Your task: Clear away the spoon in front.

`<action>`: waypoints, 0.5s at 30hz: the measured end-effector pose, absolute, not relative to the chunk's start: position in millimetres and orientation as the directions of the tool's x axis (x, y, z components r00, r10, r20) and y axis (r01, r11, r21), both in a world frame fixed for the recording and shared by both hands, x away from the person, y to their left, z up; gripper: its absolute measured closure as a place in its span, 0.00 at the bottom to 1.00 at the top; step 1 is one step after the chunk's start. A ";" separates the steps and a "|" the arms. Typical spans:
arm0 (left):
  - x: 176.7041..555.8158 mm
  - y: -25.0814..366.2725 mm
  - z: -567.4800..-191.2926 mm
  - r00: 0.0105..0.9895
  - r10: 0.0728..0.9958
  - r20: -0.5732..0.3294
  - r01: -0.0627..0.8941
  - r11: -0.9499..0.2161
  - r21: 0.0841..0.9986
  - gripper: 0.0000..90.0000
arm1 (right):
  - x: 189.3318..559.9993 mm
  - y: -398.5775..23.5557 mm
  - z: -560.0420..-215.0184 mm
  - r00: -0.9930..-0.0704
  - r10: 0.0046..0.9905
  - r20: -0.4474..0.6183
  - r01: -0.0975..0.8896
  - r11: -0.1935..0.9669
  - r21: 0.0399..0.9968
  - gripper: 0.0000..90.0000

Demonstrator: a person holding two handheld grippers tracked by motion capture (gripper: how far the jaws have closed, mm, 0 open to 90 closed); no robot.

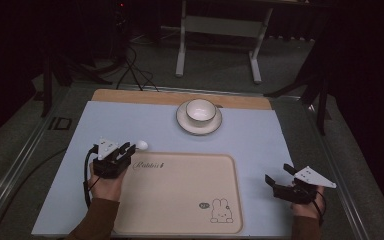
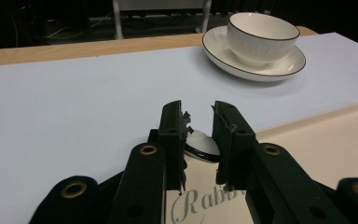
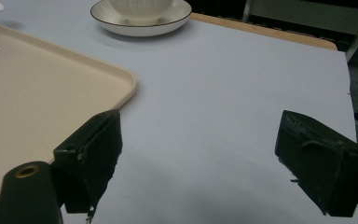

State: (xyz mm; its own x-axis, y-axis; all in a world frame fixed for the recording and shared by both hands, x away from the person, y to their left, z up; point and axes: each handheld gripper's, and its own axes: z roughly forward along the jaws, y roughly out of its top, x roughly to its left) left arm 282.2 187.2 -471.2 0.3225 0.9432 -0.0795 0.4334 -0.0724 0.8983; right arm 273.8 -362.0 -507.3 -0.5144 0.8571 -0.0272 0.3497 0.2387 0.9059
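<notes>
Oddly, left gripper (image 2: 199,122) grasps a white spoon (image 2: 201,145) above "Rabbits" tray (image 1: 180,195); right gripper (image 3: 200,154) gapes

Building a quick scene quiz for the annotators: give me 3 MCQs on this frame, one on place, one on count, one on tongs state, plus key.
1. Where does the bowl sit?
A. on the tray
B. on the saucer
C. bare on the mat

2. How many rabbit drawings are on the tray?
A. one
B. two
C. three

3. How do the right tongs stand?
A. shut on the saucer
B. shut on nothing
C. open, holding nothing

Key:
1 B, the bowl rests in the middle of the saucer at the far side of the mat.
2 A, a single rabbit is printed near the tray's near right corner.
3 C, the right gripper view shows the jaws far apart with bare mat between them.
</notes>
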 end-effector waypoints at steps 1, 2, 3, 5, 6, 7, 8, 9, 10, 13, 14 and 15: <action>280.9 187.6 -471.6 0.322 0.944 -0.080 0.434 -0.072 0.898 0.82 | 273.8 -361.9 -507.3 -0.514 0.857 -0.028 0.350 0.239 0.906 0.16; 279.3 187.8 -472.1 0.321 0.944 -0.077 0.435 -0.075 0.897 0.82 | 273.8 -362.0 -507.3 -0.514 0.857 -0.026 0.350 0.238 0.906 0.16; 277.7 188.0 -472.9 0.324 0.943 -0.076 0.436 -0.077 0.897 0.82 | 273.8 -362.2 -507.3 -0.514 0.857 -0.026 0.350 0.237 0.906 0.16; 273.7 188.6 -474.0 0.325 0.942 -0.081 0.439 -0.075 0.895 0.82 | 273.8 -362.6 -507.3 -0.514 0.857 -0.027 0.349 0.237 0.906 0.16; 272.4 189.0 -474.0 0.325 0.942 -0.082 0.440 -0.074 0.895 0.83 | 273.8 -362.8 -507.3 -0.514 0.857 -0.027 0.349 0.238 0.906 0.16; 270.7 189.5 -473.8 0.324 0.943 -0.081 0.440 -0.074 0.895 0.83 | 273.7 -362.8 -507.3 -0.514 0.857 -0.028 0.348 0.238 0.907 0.16; 269.2 189.8 -473.8 0.323 0.943 -0.081 0.439 -0.073 0.896 0.83 | 273.6 -362.7 -507.3 -0.515 0.857 -0.027 0.348 0.238 0.907 0.16; 267.9 190.4 -473.9 0.322 0.943 -0.079 0.437 -0.074 0.896 0.82 | 273.5 -362.6 -507.3 -0.515 0.857 -0.028 0.348 0.239 0.906 0.16; 267.1 190.9 -474.2 0.321 0.944 -0.076 0.437 -0.076 0.896 0.83 | 273.5 -362.5 -507.3 -0.515 0.857 -0.027 0.349 0.239 0.906 0.16; 265.3 192.6 -476.0 0.316 0.945 -0.082 0.445 -0.072 0.892 0.82 | 273.5 -362.3 -507.2 -0.515 0.856 -0.030 0.348 0.241 0.906 0.16; 264.8 192.8 -476.4 0.315 0.945 -0.082 0.448 -0.072 0.891 0.82 | 273.4 -362.4 -507.2 -0.515 0.856 -0.029 0.348 0.240 0.906 0.16; 264.0 192.9 -477.1 0.313 0.946 -0.082 0.451 -0.072 0.889 0.82 | 273.5 -362.5 -507.2 -0.515 0.857 -0.029 0.348 0.240 0.906 0.16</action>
State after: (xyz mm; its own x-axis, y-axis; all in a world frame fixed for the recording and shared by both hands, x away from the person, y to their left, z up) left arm 264.0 192.9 -477.1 0.3134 0.9460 -0.0824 0.4513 -0.0720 0.8894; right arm 273.5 -362.5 -507.2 -0.5149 0.8568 -0.0292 0.3477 0.2398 0.9064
